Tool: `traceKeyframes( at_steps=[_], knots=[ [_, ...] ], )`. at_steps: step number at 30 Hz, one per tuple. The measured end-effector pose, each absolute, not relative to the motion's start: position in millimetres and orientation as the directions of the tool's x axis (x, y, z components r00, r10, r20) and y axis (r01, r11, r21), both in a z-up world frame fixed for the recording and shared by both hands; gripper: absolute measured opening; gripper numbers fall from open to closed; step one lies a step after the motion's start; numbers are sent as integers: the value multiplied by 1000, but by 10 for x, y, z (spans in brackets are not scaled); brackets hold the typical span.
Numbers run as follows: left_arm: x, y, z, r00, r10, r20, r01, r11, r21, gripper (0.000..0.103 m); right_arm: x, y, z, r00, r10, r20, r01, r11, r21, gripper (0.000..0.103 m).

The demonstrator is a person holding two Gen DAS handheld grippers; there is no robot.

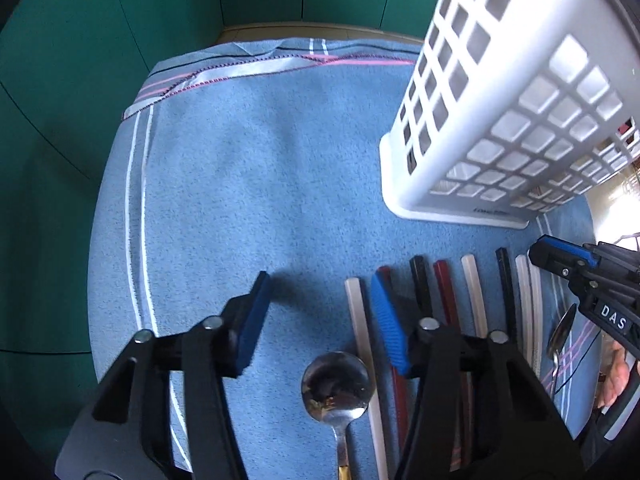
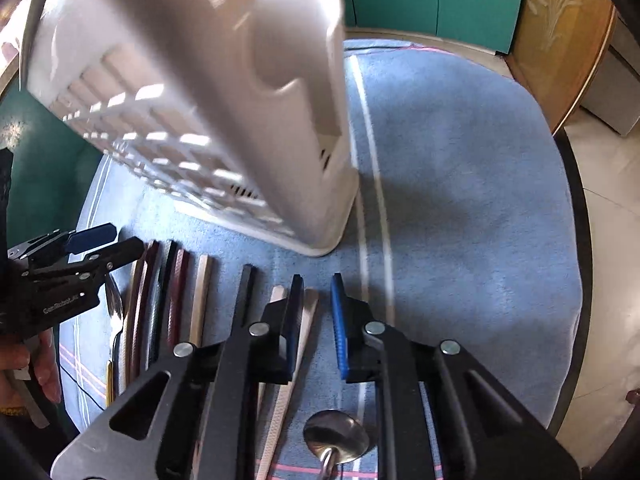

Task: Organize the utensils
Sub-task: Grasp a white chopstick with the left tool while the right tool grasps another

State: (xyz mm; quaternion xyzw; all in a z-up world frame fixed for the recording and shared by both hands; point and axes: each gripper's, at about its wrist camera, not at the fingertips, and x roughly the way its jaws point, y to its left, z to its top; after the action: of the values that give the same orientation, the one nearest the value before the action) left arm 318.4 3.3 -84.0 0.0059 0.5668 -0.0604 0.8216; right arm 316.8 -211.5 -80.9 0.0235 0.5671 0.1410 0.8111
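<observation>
The pick-up step is in hand: the left tool [image 1: 320,320], pads apart, straddles a spoon [image 1: 335,380] on the counter, the right tool [image 2: 316,320], nearly together and empty, is over another spoon [image 2: 336,436]; next, clamp and carry to the basket [image 1: 500,120] ahead.

A fuzzy matt blue cloth [image 1: 248,184] covers the worktop; the white basket [image 1: 500,128] is smooth plastic, the spoon [image 1: 335,386] polished metal, the chopsticks [image 1: 472,292] glossy.
</observation>
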Motion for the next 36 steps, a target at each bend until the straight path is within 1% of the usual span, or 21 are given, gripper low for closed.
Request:
traceKeyframes(
  at_steps=[6,9,11,13,14,16,17,23,27,30,36],
  knots=[
    [3096,-95,-810,359,-63,-931,108,994,-26,49,3170,-2023,-812,322,242,-915,-200,962,184,16],
    [3120,-101,-814,363,-51,-930,112,994,-11,47,3183,-1987,-813,324,239,-915,-201,963,181,16],
    [3139,-118,-804,368,-48,-929,110,994,-8,41,3163,-1993,-790,327,236,-915,-203,963,176,16],
    [3120,-113,-781,371,-53,-927,105,994,-14,27,3156,-1987,-781,327,237,-915,-200,963,178,14],
    [3121,-114,-771,370,-56,-927,106,994,-18,23,3148,-1988,-779,327,237,-915,-200,963,178,13],
    [3139,-112,-768,368,-64,-927,114,993,-23,9,3157,-2014,-765,327,240,-914,-197,963,183,10],
    [3152,-104,-767,368,-73,-927,113,993,-33,7,3160,-2023,-760,328,243,-913,-195,963,187,9],
    [3200,-26,-772,377,-103,-921,106,992,-68,7,3154,-2041,-734,336,253,-907,-195,961,195,9],
    [3209,81,-660,427,-120,-896,87,992,-91,6,3129,-2111,-654,361,265,-894,-198,959,204,9],
    [3139,103,-468,464,-149,-873,91,989,-120,6,3058,-2147,-524,382,286,-879,-208,953,219,8],
    [2749,22,114,569,-168,-805,141,984,-106,6,2788,-2173,-131,434,327,-840,-254,939,234,8]
  ],
)
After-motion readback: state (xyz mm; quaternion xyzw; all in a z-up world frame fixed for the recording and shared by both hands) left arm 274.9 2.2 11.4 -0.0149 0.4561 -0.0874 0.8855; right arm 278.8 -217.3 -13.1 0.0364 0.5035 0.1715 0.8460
